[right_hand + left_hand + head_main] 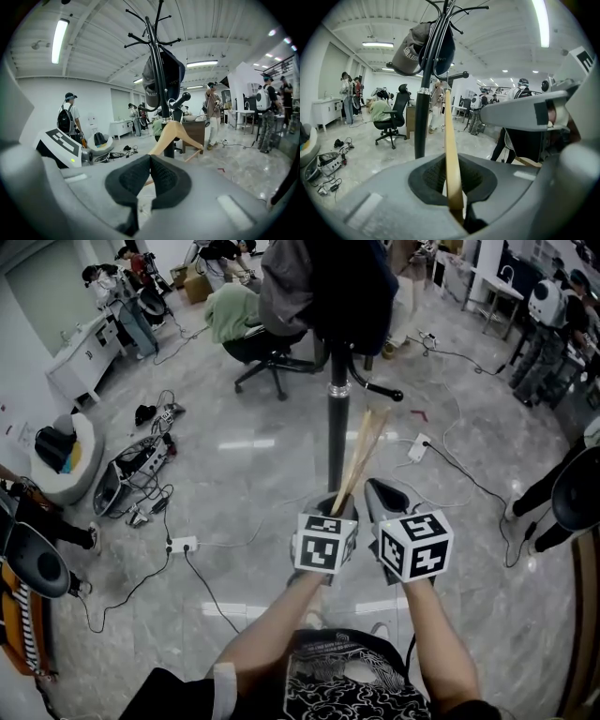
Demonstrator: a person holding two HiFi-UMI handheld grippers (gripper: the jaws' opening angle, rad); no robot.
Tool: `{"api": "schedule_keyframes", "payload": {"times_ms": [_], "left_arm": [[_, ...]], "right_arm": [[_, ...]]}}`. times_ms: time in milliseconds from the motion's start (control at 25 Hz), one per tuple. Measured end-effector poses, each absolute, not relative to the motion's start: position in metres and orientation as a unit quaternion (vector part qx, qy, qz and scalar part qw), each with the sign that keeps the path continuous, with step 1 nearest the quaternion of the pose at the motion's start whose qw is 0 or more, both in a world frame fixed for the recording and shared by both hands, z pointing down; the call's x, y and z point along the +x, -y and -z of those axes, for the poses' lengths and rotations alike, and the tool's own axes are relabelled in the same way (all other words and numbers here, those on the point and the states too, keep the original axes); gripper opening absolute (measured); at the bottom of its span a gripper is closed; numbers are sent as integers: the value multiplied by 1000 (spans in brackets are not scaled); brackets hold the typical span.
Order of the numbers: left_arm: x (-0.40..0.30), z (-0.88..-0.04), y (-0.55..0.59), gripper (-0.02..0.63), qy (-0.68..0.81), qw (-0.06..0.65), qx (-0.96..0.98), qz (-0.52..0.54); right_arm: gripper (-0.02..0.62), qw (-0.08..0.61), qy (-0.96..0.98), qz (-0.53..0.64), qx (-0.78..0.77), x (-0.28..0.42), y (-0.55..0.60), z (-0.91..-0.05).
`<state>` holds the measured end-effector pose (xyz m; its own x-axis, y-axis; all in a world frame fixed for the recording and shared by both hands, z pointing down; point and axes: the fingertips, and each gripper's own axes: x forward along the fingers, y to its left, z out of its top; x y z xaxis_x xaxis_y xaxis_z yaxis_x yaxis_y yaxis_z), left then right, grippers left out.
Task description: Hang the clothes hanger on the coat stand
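While the left gripper (339, 505) is hovering just in front of the coat stand (337, 432), what is it gripping?
— It is pinching the lower end of the wooden hanger (364, 448), which is tilting up toward the stand's pole, just right of it.
And the right gripper (379, 489)?
— Its jaws are pressing together on nothing, right of the pole, just beside the hanger.
Is anything crowding the stand?
— Cables (141, 474) are trailing on the floor left of it, an office chair (272, 357) is sitting behind it, and bare floor is showing to its right.
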<state>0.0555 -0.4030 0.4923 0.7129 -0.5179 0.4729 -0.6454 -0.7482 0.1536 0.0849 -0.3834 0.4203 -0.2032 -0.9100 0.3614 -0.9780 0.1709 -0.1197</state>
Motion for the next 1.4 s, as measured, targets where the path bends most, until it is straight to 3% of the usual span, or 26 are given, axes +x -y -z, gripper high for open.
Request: {"api": "schedule_keyframes", "payload": {"times_ms": [1400], "left_arm": [[45,-506,413,29,300,138,916,-227]], "right_arm": [[0,107,751,-176,627,71,381,-434]]}}
